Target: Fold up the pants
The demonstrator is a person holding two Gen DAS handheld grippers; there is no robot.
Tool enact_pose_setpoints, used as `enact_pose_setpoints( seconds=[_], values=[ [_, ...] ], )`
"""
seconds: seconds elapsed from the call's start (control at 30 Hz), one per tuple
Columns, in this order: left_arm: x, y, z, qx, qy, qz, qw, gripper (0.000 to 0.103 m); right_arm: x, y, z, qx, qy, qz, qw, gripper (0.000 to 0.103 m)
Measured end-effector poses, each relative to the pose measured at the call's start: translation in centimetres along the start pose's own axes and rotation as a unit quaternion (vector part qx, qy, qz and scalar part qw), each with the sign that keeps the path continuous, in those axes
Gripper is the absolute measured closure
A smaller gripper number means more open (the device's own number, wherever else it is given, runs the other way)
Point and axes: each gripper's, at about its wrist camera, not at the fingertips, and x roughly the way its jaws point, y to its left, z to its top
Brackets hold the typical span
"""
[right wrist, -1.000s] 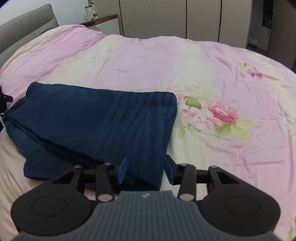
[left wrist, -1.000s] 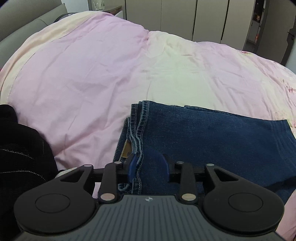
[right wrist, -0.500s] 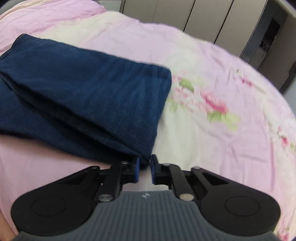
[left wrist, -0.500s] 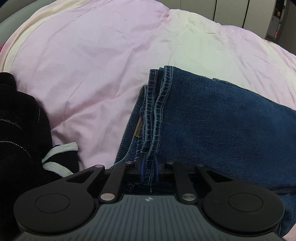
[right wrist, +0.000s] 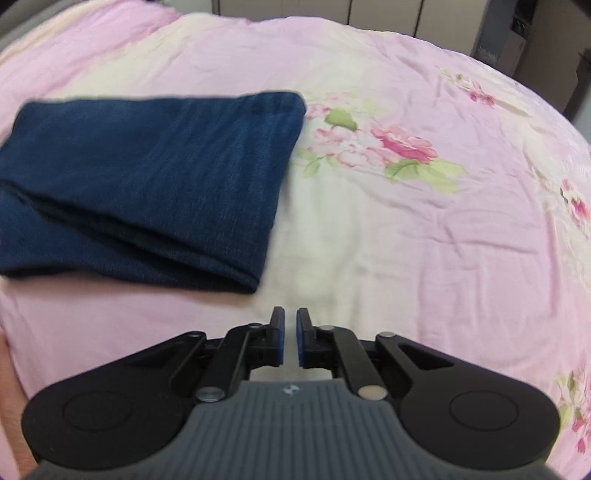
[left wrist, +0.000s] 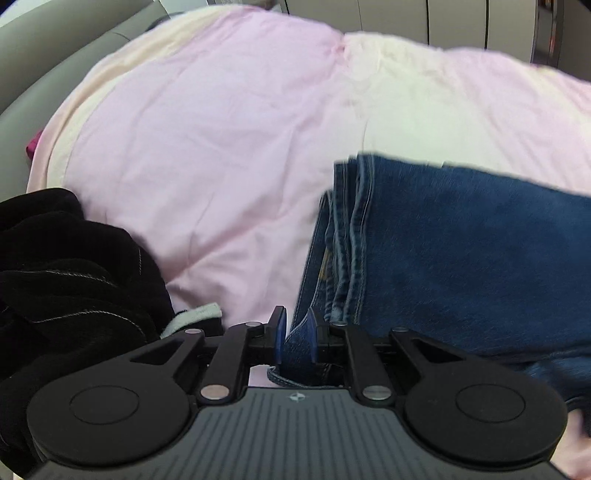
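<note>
Room: a bed under a pink and cream quilt point(right wrist: 424, 236), with pale wardrobe doors point(left wrist: 458, 22) behind it and a grey headboard point(left wrist: 55, 62) at the far left in the left wrist view.
Jeans: dark blue jeans point(right wrist: 147, 177) lie folded on the quilt, layers stacked; in the right wrist view they sit at the left, their folded end toward the floral print.
Jeans edge: in the left wrist view the stitched hems and seams point(left wrist: 351, 240) run in a bundle down toward the camera, and a fold of denim reaches between the blue pads.
Left gripper: the left gripper point(left wrist: 295, 336) is clenched on that denim fold, both pads pressing on the cloth.
Right gripper: the right gripper point(right wrist: 290, 338) has its jaws drawn nearly together, a thin slit between the pads and nothing in it; only quilt shows beyond the tips. It sits just beside the near corner of the jeans, not touching them.
Print: pink flowers with green leaves point(right wrist: 391, 147) lie on the quilt right of the jeans.
Black cloth: a heap of black clothing point(left wrist: 74, 273) sits at the left of the left wrist view, a white strip point(left wrist: 195, 315) at its near edge.
Blur: both views are slightly smeared.
</note>
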Motion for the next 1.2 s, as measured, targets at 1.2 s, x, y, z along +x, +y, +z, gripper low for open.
enact_pose_setpoints(
  seconds=[1.2],
  values=[
    [10.1, -26.5, 9.8, 0.313, -0.014, -0.179, 0.9329, 0.089, 9.6, -4.0, 10.8, 0.149, 0.025, 0.162, 0.975, 0.065]
  ],
)
